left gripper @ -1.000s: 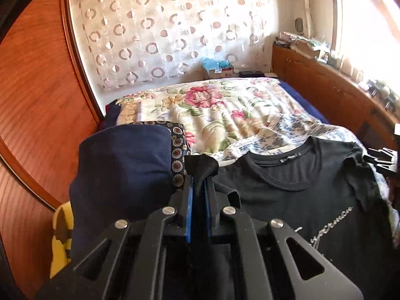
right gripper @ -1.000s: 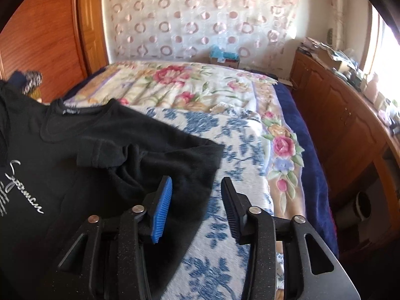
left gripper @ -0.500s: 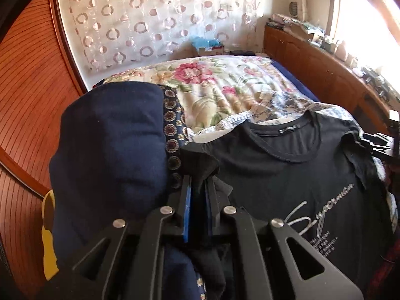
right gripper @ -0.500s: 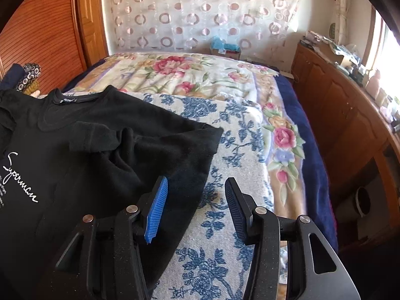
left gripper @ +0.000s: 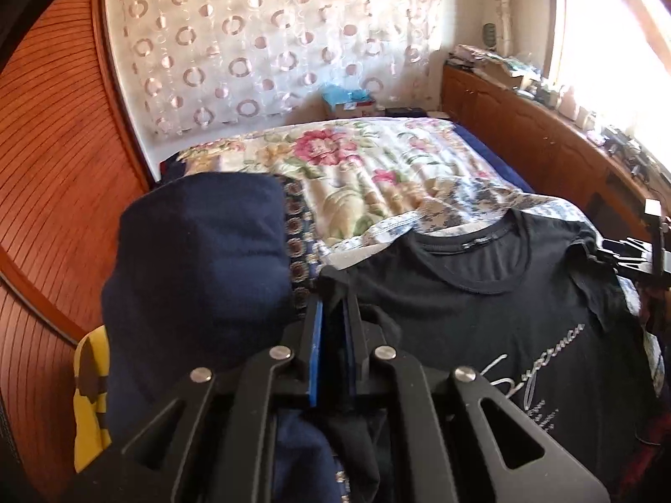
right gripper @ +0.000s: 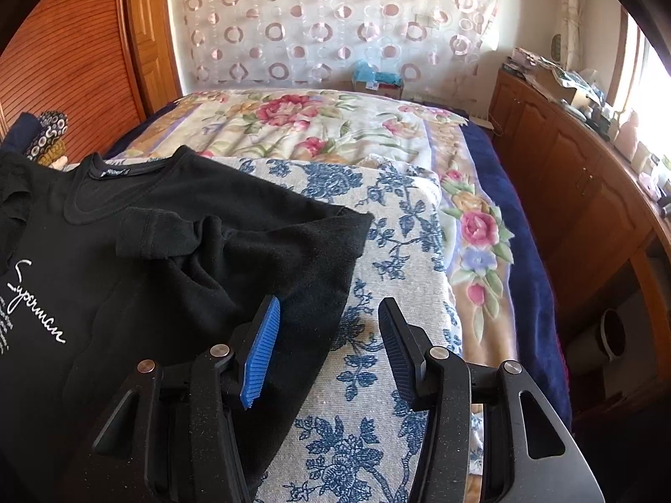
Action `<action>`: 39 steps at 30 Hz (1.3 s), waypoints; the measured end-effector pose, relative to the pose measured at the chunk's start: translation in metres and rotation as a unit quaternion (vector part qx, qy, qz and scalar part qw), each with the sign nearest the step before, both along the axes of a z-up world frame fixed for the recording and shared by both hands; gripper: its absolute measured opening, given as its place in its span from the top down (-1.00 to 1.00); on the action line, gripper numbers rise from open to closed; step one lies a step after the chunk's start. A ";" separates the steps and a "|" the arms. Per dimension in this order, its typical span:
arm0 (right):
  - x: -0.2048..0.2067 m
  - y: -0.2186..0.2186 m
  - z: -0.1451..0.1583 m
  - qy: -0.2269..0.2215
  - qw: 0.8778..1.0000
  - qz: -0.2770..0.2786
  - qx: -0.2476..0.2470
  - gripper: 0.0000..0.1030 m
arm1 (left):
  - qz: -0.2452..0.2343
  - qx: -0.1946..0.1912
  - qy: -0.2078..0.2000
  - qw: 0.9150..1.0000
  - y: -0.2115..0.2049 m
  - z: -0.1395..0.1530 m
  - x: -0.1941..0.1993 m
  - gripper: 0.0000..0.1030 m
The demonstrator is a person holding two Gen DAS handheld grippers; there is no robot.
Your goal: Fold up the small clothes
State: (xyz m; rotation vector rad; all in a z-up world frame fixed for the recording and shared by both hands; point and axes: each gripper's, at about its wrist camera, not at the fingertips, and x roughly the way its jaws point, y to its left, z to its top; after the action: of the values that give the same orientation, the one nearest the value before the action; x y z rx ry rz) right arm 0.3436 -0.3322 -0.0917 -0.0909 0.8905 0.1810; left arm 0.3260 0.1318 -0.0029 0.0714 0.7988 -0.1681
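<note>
A black T-shirt (left gripper: 482, 306) with white script lies face up on a blue-flowered cloth (right gripper: 377, 293) on the bed. My left gripper (left gripper: 333, 306) is shut on the shirt's left sleeve edge. In the right wrist view the shirt (right gripper: 167, 276) fills the left half, its right sleeve (right gripper: 159, 234) folded inward onto the chest. My right gripper (right gripper: 327, 318) is open and empty, hovering over the shirt's right side edge. The right gripper also shows at the far right of the left wrist view (left gripper: 637, 251).
A pile of navy clothes (left gripper: 197, 276) with a patterned trim sits left of the shirt, a yellow item (left gripper: 90, 394) beneath it. A floral bedspread (left gripper: 360, 167) covers the bed beyond. A wooden wardrobe (left gripper: 50, 167) stands left, a wooden cabinet (right gripper: 587, 193) right.
My left gripper has shifted a little with the sleeve still held. My right gripper has drawn back slightly along the shirt's side edge, still open.
</note>
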 end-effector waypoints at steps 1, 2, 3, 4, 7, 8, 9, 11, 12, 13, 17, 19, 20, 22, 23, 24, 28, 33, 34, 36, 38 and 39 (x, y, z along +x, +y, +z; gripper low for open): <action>0.000 -0.002 0.002 -0.003 1.000 -0.007 -0.001 0.03 | -0.002 -0.001 -0.002 1.000 -0.002 0.001 -0.002 0.96; -0.001 -0.004 0.004 -0.008 1.000 -0.015 0.001 0.03 | -0.005 -0.001 -0.004 1.000 -0.003 0.003 -0.004 0.97; 0.000 -0.008 0.007 -0.009 1.000 -0.020 0.010 0.01 | -0.007 -0.001 -0.009 1.000 -0.005 0.005 -0.007 0.98; 0.001 -0.011 0.008 -0.007 1.000 -0.021 0.018 0.00 | -0.011 -0.003 -0.011 1.000 -0.007 0.006 -0.009 0.99; 0.012 -0.014 0.006 0.010 0.999 -0.031 0.019 -0.01 | -0.018 -0.013 -0.010 1.000 -0.011 0.007 -0.013 1.00; 0.014 -0.014 0.006 0.013 0.999 -0.031 0.019 -0.01 | -0.019 -0.017 -0.012 1.000 -0.013 0.007 -0.015 1.00; 0.017 -0.014 0.005 0.016 0.999 -0.033 0.022 -0.01 | -0.022 -0.021 -0.013 0.999 -0.014 0.007 -0.017 1.00; 0.027 -0.015 0.001 0.030 0.998 -0.036 0.040 -0.01 | -0.026 -0.030 -0.017 0.999 -0.018 0.010 -0.023 1.00; 0.030 -0.014 0.000 0.034 0.998 -0.038 0.043 -0.02 | -0.029 -0.036 -0.018 0.999 -0.019 0.012 -0.027 1.00; 0.033 -0.012 0.000 0.032 0.998 -0.037 0.042 -0.02 | -0.034 -0.041 -0.020 0.998 -0.021 0.014 -0.031 1.00; 0.040 0.006 0.002 0.030 0.999 -0.009 0.040 0.75 | -0.050 -0.053 -0.034 0.997 -0.033 0.020 -0.057 1.00; 0.034 0.020 0.008 0.024 0.999 -0.001 0.029 0.96 | -0.056 -0.060 -0.043 0.996 -0.036 0.024 -0.072 1.00; 0.027 0.027 0.014 0.008 0.999 0.012 0.036 0.97 | -0.058 -0.063 -0.049 0.995 -0.036 0.027 -0.081 1.00; 0.005 0.038 0.037 -0.040 0.998 0.019 0.037 0.98 | -0.059 -0.070 -0.061 0.994 -0.032 0.033 -0.099 1.00; -0.003 0.041 0.045 -0.052 0.998 0.023 0.041 0.98 | -0.060 -0.076 -0.065 0.993 -0.028 0.037 -0.109 1.00; -0.018 0.044 0.060 -0.077 0.996 0.026 0.047 0.98 | -0.059 -0.080 -0.069 0.993 -0.024 0.041 -0.116 1.00; -0.077 0.049 0.106 -0.130 0.988 0.047 0.070 0.98 | -0.056 -0.092 -0.089 0.990 -0.004 0.052 -0.169 1.00; -0.156 0.043 0.138 -0.156 0.982 0.068 0.085 0.98 | -0.036 -0.103 -0.108 0.988 0.025 0.053 -0.234 1.00; -0.179 0.039 0.140 -0.157 0.982 0.067 0.084 0.98 | -0.030 -0.107 -0.111 0.988 0.032 0.051 -0.248 1.00; -0.205 0.030 0.139 -0.148 0.982 0.067 0.094 0.98 | -0.020 -0.111 -0.108 0.988 0.043 0.043 -0.270 1.00; -0.237 0.020 0.137 -0.137 0.983 0.062 0.105 0.98 | -0.014 -0.120 -0.105 0.987 0.053 0.036 -0.290 1.00; -0.246 0.016 0.135 -0.128 0.983 0.061 0.118 0.98 | -0.012 -0.119 -0.105 0.987 0.055 0.033 -0.296 1.00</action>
State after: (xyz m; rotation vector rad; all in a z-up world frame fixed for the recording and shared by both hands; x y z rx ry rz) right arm 0.0973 -0.3166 0.0429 0.0510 0.6023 0.3793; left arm 0.0297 0.1865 0.0305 -0.1253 0.5639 -0.2741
